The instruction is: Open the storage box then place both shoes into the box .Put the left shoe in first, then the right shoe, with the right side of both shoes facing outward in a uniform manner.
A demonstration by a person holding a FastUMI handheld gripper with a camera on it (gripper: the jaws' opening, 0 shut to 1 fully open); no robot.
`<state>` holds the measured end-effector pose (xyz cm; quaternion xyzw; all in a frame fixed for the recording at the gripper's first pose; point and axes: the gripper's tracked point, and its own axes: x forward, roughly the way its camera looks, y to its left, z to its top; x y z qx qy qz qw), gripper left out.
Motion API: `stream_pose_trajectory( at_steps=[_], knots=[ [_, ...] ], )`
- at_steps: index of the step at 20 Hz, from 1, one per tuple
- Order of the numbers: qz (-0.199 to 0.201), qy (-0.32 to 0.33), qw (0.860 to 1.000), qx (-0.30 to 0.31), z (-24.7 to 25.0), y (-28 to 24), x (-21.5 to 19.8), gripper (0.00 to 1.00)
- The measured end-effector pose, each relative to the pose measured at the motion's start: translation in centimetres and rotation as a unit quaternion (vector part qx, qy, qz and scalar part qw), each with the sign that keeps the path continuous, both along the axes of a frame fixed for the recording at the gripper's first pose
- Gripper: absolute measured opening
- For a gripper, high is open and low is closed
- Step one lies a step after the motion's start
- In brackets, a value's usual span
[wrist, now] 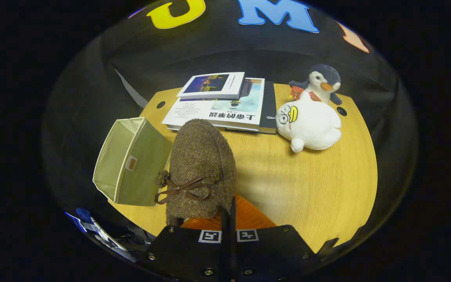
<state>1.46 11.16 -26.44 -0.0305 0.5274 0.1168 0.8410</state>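
The gripper (228, 213) has its two orange fingers (249, 219) pinched tight on the back rim of the fuzzy brown shoe (202, 164), which sticks up ahead of them, beside the open green storage box (131, 164) at the table's (327, 188) left edge.

one shoe (202, 168), one box (131, 164), two plush toys (309, 123), three books (225, 105)

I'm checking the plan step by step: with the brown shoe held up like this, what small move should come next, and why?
Probably carry the shoe sideways toward the storage box. The gripper looks shut on the shoe's rear edge, lifted over the table, and the box stands open just beside it with nothing seen inside.
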Motion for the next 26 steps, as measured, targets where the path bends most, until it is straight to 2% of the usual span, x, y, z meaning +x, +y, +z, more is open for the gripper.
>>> stream_pose_trajectory(
  at_steps=[15, 21, 26],
  knots=[
    [0.084, 0.006, 0.995, 0.054, 4.0, 14.1, 2.8, 0.0],
    [0.118, 0.025, 0.991, 0.066, 3.6, 20.0, 3.1, 0.0],
    [0.131, 0.042, 0.988, 0.064, 2.2, 24.6, 3.5, 0.0]
  ],
)
